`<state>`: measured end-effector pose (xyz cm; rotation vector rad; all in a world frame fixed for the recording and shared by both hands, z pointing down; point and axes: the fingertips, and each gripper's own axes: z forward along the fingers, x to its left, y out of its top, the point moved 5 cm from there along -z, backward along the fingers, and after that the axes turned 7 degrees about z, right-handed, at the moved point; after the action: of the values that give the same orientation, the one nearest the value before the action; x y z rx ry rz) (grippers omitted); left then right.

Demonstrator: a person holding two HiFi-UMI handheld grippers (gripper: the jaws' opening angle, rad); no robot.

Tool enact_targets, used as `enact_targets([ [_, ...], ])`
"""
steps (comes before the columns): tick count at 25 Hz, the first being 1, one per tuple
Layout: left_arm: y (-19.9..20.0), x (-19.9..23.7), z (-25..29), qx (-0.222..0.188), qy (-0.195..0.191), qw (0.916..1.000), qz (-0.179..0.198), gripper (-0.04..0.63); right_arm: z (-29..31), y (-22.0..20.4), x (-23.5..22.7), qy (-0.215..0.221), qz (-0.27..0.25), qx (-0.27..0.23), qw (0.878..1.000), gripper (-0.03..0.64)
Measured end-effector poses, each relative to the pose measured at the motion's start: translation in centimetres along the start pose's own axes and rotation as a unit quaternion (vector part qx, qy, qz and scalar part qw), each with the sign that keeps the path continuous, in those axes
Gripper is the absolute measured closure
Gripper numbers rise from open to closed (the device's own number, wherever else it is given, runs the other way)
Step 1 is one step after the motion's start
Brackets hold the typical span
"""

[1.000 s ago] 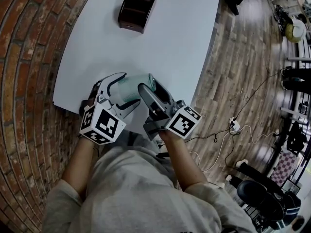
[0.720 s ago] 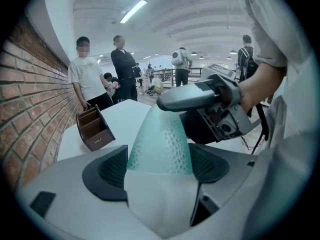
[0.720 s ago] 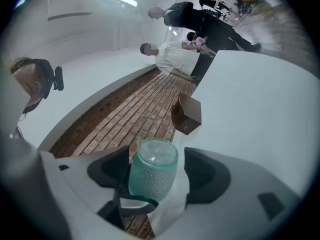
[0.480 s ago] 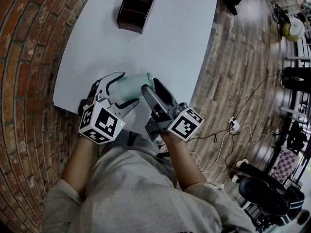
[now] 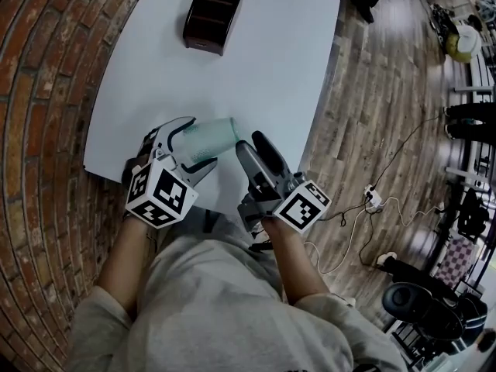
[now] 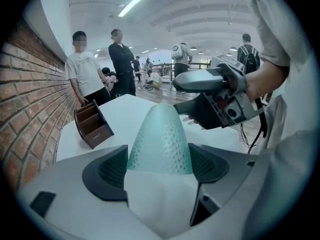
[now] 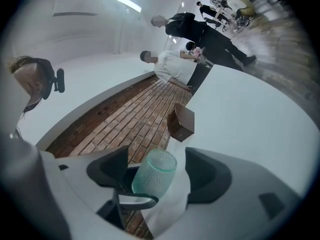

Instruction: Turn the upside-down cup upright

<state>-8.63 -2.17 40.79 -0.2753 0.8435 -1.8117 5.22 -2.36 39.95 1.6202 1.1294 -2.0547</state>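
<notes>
The left claw (image 5: 194,142) slants down, clamped on the one teal dimpled cup (image 5: 213,136), which lies sideways over the near edge of the white bench (image 5: 271,68). The right claw (image 5: 253,147) points level, just right of the cup. Its jaws have just been opening and stand wide apart, neither pad touching the cup ahead of them. One brown wooden desk organiser (image 5: 213,18) stands well beyond the cup. The left claw hides the cup's other end.

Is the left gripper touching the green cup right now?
Touching. In the left gripper view, the left gripper clamps the textured green cup, with both pads pressing against its sides.
</notes>
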Motion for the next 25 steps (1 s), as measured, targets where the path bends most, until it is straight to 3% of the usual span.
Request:
enact_targets([
  [14,-0.8,0.8,1.2,0.068,-0.057,0.996,0.006,0.216,-0.4,0.6,0.2,-0.012,-0.001,-0.018,1.0,0.273],
  [19,-0.7,0.7,1.5,0.085,-0.073,0.9936,0.016,0.216,-0.3,0.5,0.7,-0.021,-0.03,0.005,0.999,0.286],
  [23,-0.5,0.2,1.6,0.094,-0.08,0.9922,0.021,0.216,-0.9,0.4,1.8,-0.032,-0.094,0.019,0.995,0.522],
  [25,-0.7,-0.4,1.4,0.097,-0.082,0.9916,0.023,0.216,-1.0,-0.2,2.5,-0.044,-0.142,0.042,0.988,0.609],
])
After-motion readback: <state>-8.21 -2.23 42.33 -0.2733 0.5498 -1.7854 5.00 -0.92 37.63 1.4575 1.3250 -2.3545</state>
